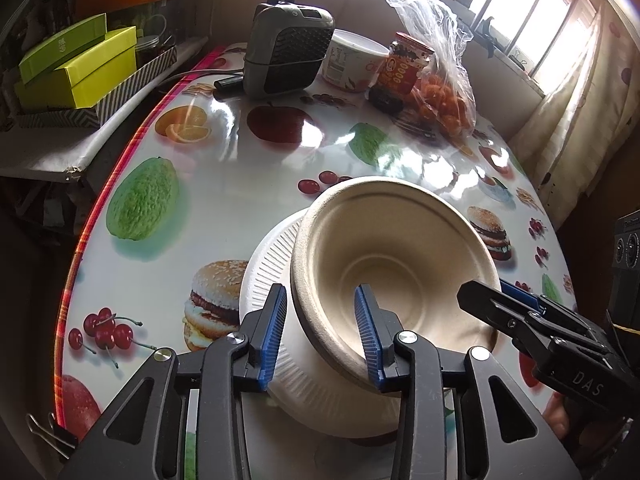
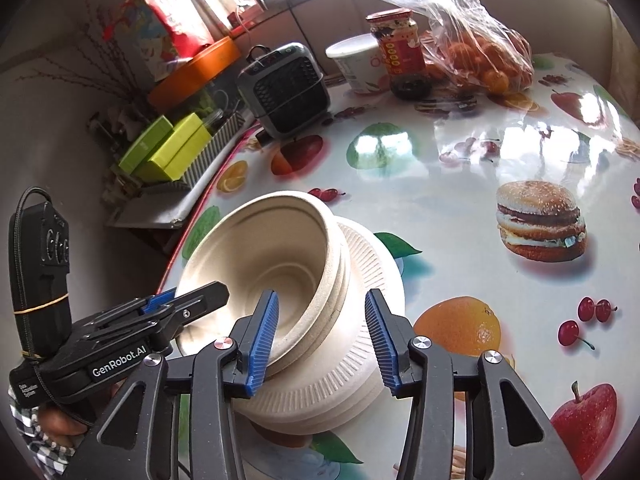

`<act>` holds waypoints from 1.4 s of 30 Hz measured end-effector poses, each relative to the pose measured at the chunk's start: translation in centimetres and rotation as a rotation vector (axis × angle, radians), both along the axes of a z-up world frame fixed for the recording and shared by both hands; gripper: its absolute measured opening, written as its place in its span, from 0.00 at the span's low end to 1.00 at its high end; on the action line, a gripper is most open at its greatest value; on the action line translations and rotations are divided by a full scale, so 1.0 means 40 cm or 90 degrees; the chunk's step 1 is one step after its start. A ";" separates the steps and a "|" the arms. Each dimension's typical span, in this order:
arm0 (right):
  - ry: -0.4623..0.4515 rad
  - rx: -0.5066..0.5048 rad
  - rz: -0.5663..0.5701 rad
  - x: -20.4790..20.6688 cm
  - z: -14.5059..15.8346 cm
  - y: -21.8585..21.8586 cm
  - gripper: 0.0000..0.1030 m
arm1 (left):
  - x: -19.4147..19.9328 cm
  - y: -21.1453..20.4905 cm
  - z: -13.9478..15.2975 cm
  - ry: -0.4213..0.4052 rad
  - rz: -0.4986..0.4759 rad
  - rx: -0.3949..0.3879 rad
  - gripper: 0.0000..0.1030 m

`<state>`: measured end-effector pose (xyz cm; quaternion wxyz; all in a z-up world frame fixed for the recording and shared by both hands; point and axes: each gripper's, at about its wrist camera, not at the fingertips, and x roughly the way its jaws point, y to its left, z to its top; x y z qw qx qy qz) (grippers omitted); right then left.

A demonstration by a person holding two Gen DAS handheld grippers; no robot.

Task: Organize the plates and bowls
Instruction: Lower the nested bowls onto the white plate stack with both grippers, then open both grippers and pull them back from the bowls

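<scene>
A tilted beige moulded-fibre bowl (image 1: 396,256) leans on white ribbed paper plates (image 2: 360,364). The left claw (image 1: 322,334) and right claw (image 2: 322,338) both straddle the bowl's rim, part-open, pads clear of it.

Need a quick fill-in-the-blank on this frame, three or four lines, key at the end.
1. The tan bowl sits tilted on ___ ribbed plates.
2. The left gripper and right gripper each have one finger inside the ___.
3. The jar has a ___ lid.
4. The clear bag holds ___-coloured fruit.

Missing: white; bowl; red; orange
</scene>
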<state>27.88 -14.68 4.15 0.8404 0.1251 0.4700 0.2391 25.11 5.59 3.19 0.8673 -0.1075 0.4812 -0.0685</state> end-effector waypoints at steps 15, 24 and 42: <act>-0.012 0.002 -0.008 -0.019 0.010 -0.010 0.52 | -0.020 -0.007 0.014 -0.015 0.004 0.023 0.51; -0.037 0.001 -0.018 -0.052 0.030 -0.016 0.54 | -0.052 -0.014 0.042 -0.042 0.006 0.039 0.51; -0.115 -0.051 -0.025 -0.188 0.057 -0.014 0.58 | -0.189 -0.029 0.066 -0.109 0.026 0.085 0.52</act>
